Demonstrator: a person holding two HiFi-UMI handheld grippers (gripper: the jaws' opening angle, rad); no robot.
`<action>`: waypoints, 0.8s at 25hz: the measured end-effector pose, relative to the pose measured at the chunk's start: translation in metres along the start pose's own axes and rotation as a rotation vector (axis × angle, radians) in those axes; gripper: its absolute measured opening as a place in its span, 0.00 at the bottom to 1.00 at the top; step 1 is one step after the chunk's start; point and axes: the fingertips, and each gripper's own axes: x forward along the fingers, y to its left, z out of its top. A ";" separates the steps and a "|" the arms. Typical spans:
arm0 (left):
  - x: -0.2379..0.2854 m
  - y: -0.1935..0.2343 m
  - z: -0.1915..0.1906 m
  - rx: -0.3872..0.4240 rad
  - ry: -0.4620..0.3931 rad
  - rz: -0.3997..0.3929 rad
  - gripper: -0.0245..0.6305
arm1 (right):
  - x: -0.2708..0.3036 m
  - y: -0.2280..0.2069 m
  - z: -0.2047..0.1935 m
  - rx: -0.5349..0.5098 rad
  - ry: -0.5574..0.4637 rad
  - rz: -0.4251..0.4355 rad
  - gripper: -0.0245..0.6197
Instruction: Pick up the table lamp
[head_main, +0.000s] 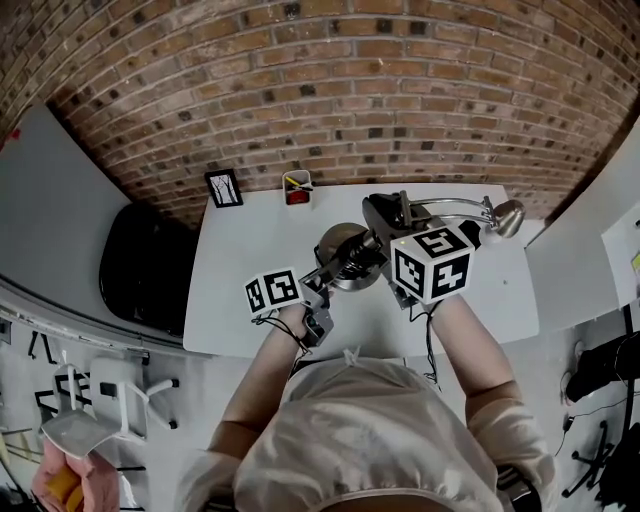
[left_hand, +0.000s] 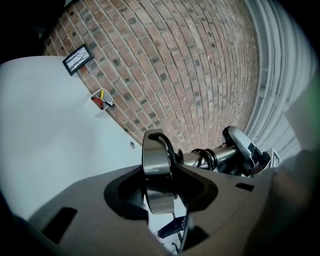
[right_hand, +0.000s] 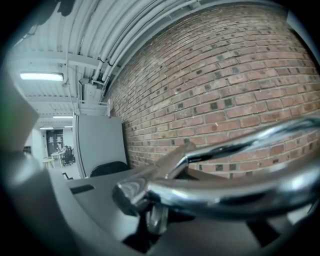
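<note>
The table lamp has a round metal base (head_main: 340, 247), a curved chrome arm (head_main: 452, 205) and a small shade (head_main: 507, 216). It hangs over the white table (head_main: 240, 260), tilted on its side. My left gripper (head_main: 328, 270) is shut on the rim of the base (left_hand: 157, 167), which stands edge-on between the jaws of that gripper (left_hand: 159, 192). My right gripper (head_main: 390, 222) is shut on the chrome arm (right_hand: 225, 187), which lies across that gripper (right_hand: 155, 210). The lamp's stem with a coiled cord (left_hand: 210, 156) runs towards the right gripper (left_hand: 246, 148).
A small framed picture (head_main: 224, 188) and a pen cup (head_main: 298, 187) stand at the table's far edge against the brick wall (head_main: 330, 90). A black chair (head_main: 140, 265) is left of the table. Grey partitions flank it on both sides.
</note>
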 end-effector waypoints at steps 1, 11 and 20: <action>0.001 0.001 0.000 -0.001 -0.001 0.000 0.27 | 0.000 -0.001 -0.001 0.002 0.001 0.000 0.12; 0.007 0.009 -0.003 -0.025 0.004 0.006 0.27 | 0.007 -0.006 -0.009 0.003 0.019 0.003 0.12; 0.006 0.017 -0.005 -0.037 -0.001 0.026 0.27 | 0.012 -0.007 -0.017 0.015 0.033 0.016 0.12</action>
